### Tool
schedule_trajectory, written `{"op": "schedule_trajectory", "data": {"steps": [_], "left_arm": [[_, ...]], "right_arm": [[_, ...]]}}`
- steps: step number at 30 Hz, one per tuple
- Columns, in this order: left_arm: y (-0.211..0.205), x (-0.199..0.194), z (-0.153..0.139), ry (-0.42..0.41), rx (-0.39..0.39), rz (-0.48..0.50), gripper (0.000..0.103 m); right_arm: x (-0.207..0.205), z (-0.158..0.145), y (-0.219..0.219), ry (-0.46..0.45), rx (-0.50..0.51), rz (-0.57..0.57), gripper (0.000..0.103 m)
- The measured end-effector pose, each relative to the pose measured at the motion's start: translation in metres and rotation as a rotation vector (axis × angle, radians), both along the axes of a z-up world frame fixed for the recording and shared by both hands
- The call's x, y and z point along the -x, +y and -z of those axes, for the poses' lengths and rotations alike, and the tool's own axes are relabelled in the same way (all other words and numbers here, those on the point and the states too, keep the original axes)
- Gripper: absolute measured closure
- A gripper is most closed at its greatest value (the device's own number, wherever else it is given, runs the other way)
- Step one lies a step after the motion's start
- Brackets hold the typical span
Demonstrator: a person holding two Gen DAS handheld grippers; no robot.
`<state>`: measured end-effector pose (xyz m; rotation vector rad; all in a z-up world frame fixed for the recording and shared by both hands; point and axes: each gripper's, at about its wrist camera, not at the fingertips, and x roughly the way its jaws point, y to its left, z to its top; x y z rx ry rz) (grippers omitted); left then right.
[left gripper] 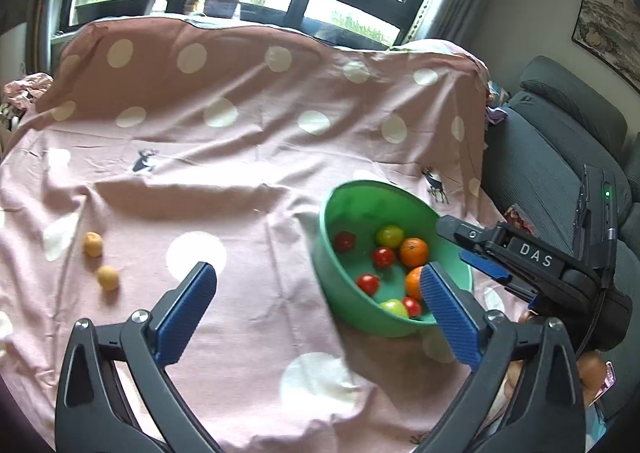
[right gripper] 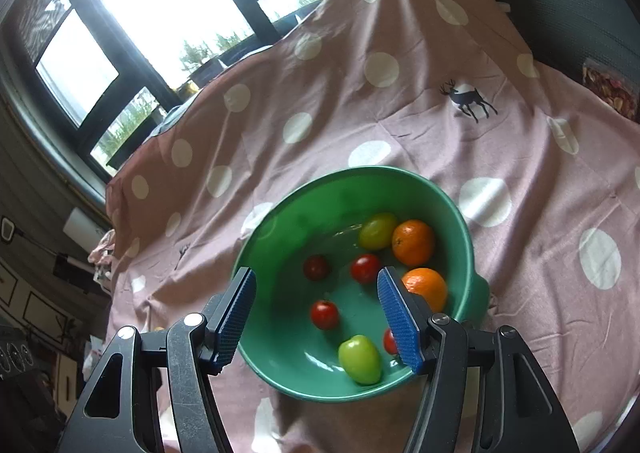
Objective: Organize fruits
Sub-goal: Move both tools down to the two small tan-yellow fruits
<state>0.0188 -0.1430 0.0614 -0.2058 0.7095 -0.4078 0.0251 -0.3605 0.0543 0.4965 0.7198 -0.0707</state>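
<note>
A green bowl (left gripper: 340,289) (right gripper: 280,365) sits on the pink dotted cloth and holds two oranges (right gripper: 413,242), several red tomatoes (right gripper: 324,314) and two green fruits (right gripper: 359,359). Two small tan fruits (left gripper: 93,244) (left gripper: 108,277) lie on the cloth at the left of the left wrist view. My left gripper (left gripper: 320,305) is open and empty, above the cloth just left of the bowl. My right gripper (right gripper: 316,317) is open and empty, hovering over the bowl's near side; it also shows in the left wrist view (left gripper: 472,249) at the bowl's right rim.
The pink cloth (left gripper: 240,157) drapes over a raised back edge by the window. A grey sofa (left gripper: 560,141) stands to the right. A packet of dried pieces (right gripper: 608,89) lies at the cloth's right edge.
</note>
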Motion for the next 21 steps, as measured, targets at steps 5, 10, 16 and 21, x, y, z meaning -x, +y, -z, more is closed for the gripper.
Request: {"op": "schedule_trajectory", "data": {"steps": [5,10,16,21], "left_arm": [[0.058,0.003,-0.003,-0.001,-0.029,-0.082,0.001],[0.109,0.006,0.009,0.003,-0.060,-0.207,0.001],[0.156,-0.005,0.038,0.100,0.031,-0.269,0.002],[0.166,-0.018,0.056,0.173,0.093,-0.284,0.010]], "right_arm": [[-0.004,-0.004,0.034,-0.053,0.056,-0.078,0.029],[-0.012,0.002,0.075,-0.060,0.070,-0.196,0.029],[-0.024,0.021,0.113,-0.009,0.020,-0.316,0.029],[-0.032,0.037,0.131,0.030,0.021,-0.339,0.029]]}}
